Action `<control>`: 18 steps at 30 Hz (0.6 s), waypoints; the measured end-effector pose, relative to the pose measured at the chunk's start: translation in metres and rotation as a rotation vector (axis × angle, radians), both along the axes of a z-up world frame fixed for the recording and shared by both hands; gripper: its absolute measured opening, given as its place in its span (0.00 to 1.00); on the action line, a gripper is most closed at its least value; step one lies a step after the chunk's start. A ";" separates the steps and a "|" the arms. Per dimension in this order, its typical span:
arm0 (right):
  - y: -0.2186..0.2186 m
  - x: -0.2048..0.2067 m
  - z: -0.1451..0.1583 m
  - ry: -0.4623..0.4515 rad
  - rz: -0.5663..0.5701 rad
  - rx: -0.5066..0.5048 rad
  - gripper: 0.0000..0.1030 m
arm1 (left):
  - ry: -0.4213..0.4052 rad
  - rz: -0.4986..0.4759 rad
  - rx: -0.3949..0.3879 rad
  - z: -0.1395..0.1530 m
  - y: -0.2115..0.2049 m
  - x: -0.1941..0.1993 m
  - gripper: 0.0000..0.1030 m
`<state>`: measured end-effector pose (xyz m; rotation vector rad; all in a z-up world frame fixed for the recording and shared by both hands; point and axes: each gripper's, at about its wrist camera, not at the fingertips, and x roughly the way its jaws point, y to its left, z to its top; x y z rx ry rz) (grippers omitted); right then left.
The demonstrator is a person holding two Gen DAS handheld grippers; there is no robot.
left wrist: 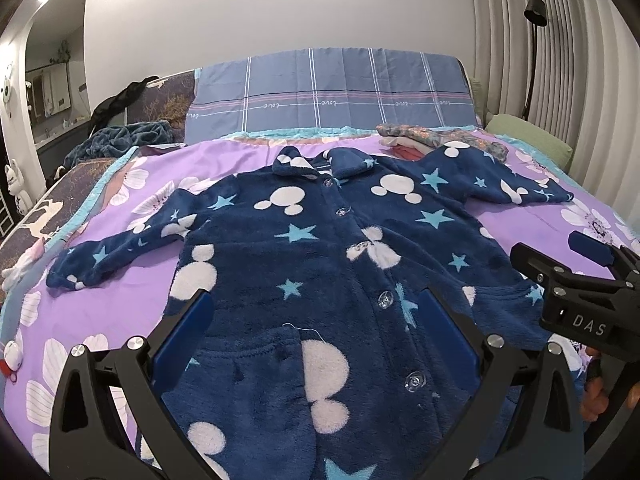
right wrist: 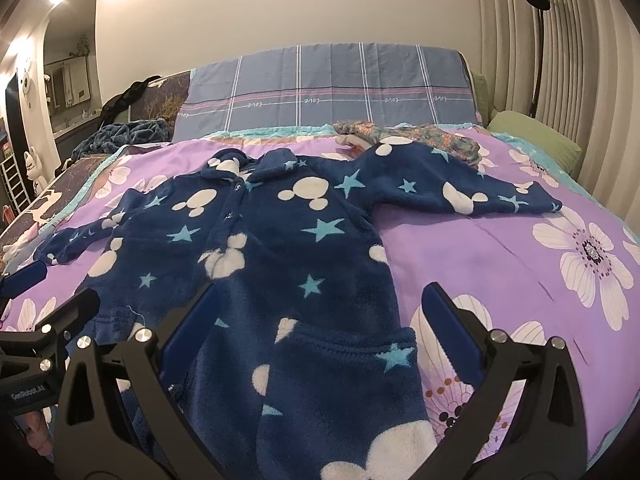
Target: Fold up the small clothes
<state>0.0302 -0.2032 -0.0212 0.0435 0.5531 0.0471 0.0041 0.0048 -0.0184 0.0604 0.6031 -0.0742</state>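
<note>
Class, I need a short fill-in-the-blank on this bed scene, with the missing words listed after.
1. The fleece top lies spread flat on a ____ floral bedspread.
2. Both sleeves are spread ____, not folded in.
3. The left hand-held gripper and right hand-held gripper each have their jaws ____.
4. Besides white mouse heads, the top is printed with light-blue ____.

Missing words: purple; out; open; stars
</note>
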 end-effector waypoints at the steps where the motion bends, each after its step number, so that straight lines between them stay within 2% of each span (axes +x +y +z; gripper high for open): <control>1: 0.000 0.000 0.000 0.001 0.001 0.000 0.98 | -0.001 0.000 0.000 0.000 0.000 0.000 0.99; 11: -0.003 0.002 -0.003 0.015 -0.004 0.011 0.98 | 0.005 -0.014 -0.017 -0.001 0.001 0.001 0.99; 18: -0.004 0.003 -0.003 0.017 -0.006 0.011 0.98 | 0.003 -0.014 0.006 0.000 -0.001 0.001 0.99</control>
